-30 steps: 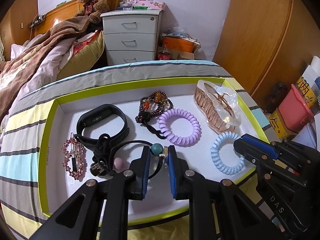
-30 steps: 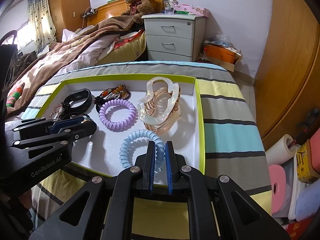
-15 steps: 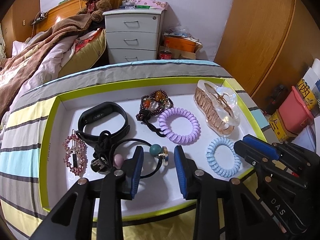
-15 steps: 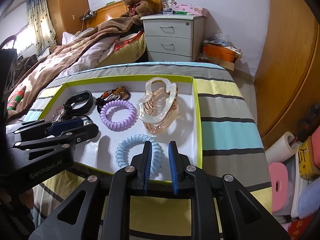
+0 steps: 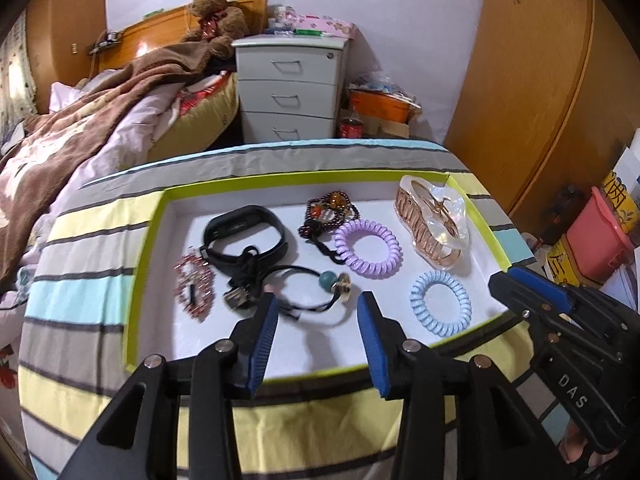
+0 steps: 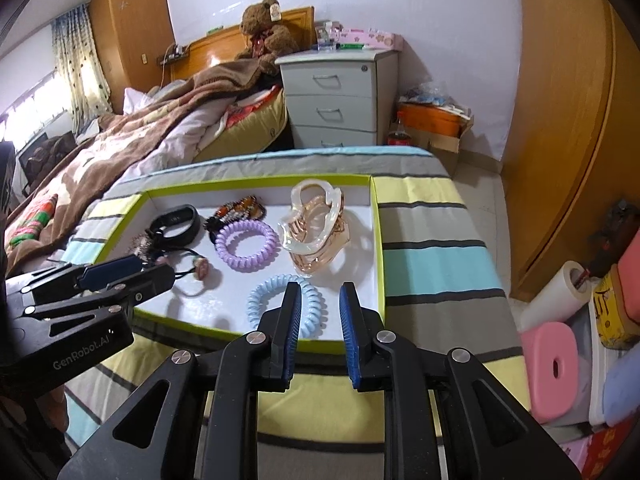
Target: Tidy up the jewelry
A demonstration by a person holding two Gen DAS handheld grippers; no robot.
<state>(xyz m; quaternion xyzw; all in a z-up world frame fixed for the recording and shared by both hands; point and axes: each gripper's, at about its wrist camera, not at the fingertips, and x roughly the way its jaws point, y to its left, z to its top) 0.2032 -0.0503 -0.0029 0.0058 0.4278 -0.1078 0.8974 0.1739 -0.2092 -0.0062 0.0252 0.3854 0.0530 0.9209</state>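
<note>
Inside the white tray [image 5: 168,304], a ribbed blue spiral hair tie [image 6: 266,300] lies just before the right tongs [image 6: 319,290]; the beaded black elastic [image 5: 316,292] lies just before the left tongs [image 5: 316,302]. Both tongs are wide, holding nothing.

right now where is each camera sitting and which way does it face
Left wrist: on the left gripper, looking along its open fingers at the green-rimmed white tray; right gripper intrudes.
Right wrist: on the right gripper, fingers open, at the tray's right end.
Shared: pale blue spiral hair tie, white bedside drawers.
</note>
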